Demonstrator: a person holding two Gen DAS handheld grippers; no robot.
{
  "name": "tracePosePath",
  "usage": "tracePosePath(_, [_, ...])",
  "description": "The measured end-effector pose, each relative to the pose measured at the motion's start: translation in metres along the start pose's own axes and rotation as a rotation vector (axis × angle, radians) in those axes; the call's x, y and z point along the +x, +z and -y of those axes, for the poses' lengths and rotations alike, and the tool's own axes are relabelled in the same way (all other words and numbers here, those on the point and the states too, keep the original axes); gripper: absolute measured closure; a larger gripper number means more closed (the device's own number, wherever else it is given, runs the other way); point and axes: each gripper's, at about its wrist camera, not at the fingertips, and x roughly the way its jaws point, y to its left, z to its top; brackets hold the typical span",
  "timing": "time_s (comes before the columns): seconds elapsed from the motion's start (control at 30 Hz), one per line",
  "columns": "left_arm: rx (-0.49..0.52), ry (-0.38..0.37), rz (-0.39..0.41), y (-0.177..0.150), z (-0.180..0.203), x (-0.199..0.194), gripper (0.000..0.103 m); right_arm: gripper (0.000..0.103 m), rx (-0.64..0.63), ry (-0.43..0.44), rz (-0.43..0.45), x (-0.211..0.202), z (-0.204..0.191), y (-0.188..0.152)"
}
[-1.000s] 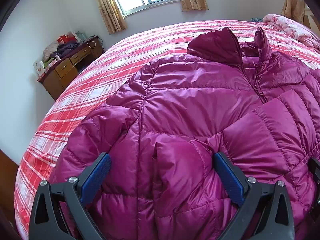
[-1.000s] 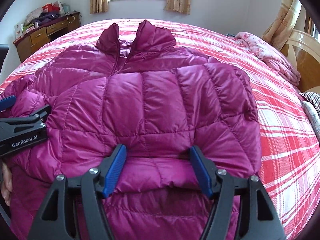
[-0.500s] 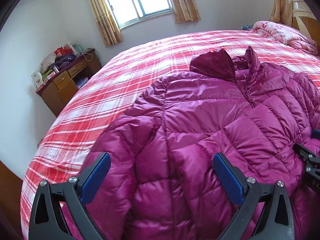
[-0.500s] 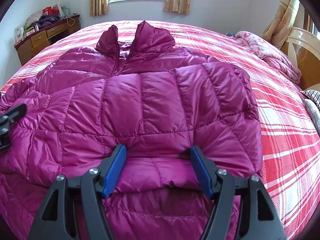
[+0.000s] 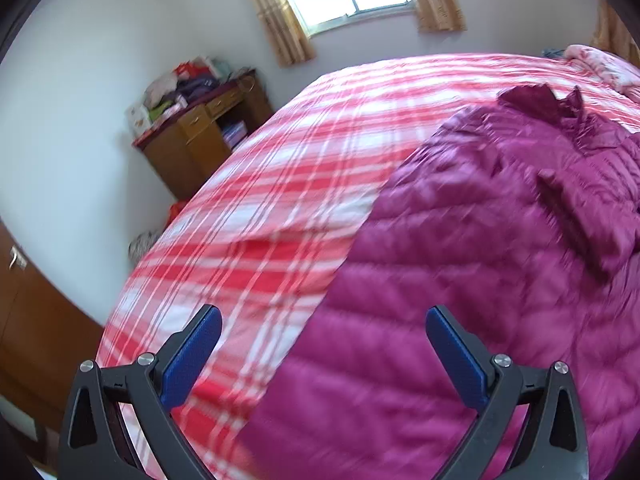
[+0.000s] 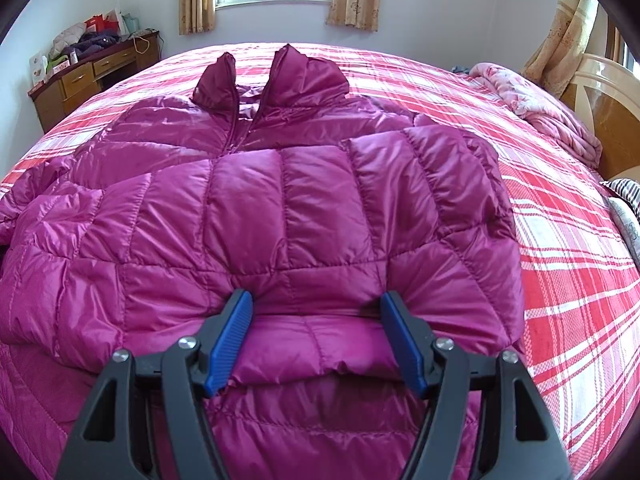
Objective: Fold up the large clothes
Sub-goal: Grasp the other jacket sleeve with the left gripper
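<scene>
A magenta puffer jacket (image 6: 280, 208) lies front up on the red plaid bed (image 6: 560, 260), collar toward the window. One sleeve is folded across its chest. My right gripper (image 6: 316, 304) is shut on that sleeve's cuff (image 6: 312, 344), the blue pads pressing its two sides low on the jacket. In the blurred left wrist view the jacket (image 5: 480, 260) fills the right side. My left gripper (image 5: 322, 320) hangs open above the jacket's left edge and the bare bedspread (image 5: 280, 200), with nothing between its fingers.
A wooden desk (image 5: 192, 140) piled with bags and clothes stands by the wall left of the bed, also in the right wrist view (image 6: 80, 76). A pink blanket (image 6: 532, 100) lies at the bed's far right by the headboard (image 6: 608, 108). A brown door (image 5: 24, 320) is near left.
My left gripper has swung left off the jacket's front to its left edge, staying open. The right gripper has kept still on the cuff, and the left gripper has left its view.
</scene>
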Motion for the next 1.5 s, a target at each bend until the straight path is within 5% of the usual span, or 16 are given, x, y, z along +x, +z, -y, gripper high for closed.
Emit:
tracePosePath(0.2, [-0.085, -0.054, -0.056, -0.044, -0.035, -0.009, 0.001, 0.033, -0.002, -0.001, 0.001, 0.000, 0.000, 0.000])
tracePosePath(0.43, [-0.123, -0.188, -0.099, -0.063, -0.020, -0.009, 0.004, 0.032, -0.005, -0.004, 0.006, -0.002, -0.001, 0.001])
tracePosePath(0.47, [-0.123, -0.195, -0.100, -0.062, -0.016, -0.008, 0.012, 0.032, -0.005, -0.004, 0.006, -0.002, -0.001, 0.000])
tracePosePath(0.53, [-0.104, -0.193, -0.107, -0.060, -0.011, -0.005, 0.062, 0.032, -0.005, -0.004, 0.007, -0.003, 0.000, 0.000])
tracePosePath(0.63, [-0.092, -0.138, -0.071, -0.047, -0.020, -0.005, 0.086, 0.032, -0.005, -0.002, 0.008, -0.003, 0.000, -0.001])
tracePosePath(0.77, [-0.098, 0.013, -0.003, -0.022, -0.051, -0.005, 0.089, 0.032, -0.006, -0.003, 0.008, -0.003, 0.000, 0.000])
tracePosePath(1.0, [-0.093, 0.089, 0.060, 0.017, -0.077, -0.003, 0.090, 0.031, -0.009, 0.023, -0.008, -0.007, 0.001, 0.001])
tracePosePath(1.17, [-0.101, 0.093, 0.074, 0.036, -0.082, -0.002, 0.090, 0.031, 0.042, 0.118, 0.031, -0.039, 0.026, 0.004])
tracePosePath(1.5, [-0.045, 0.059, 0.218, 0.091, -0.043, -0.048, 0.091, 0.025, 0.095, 0.026, 0.108, -0.058, 0.061, -0.017])
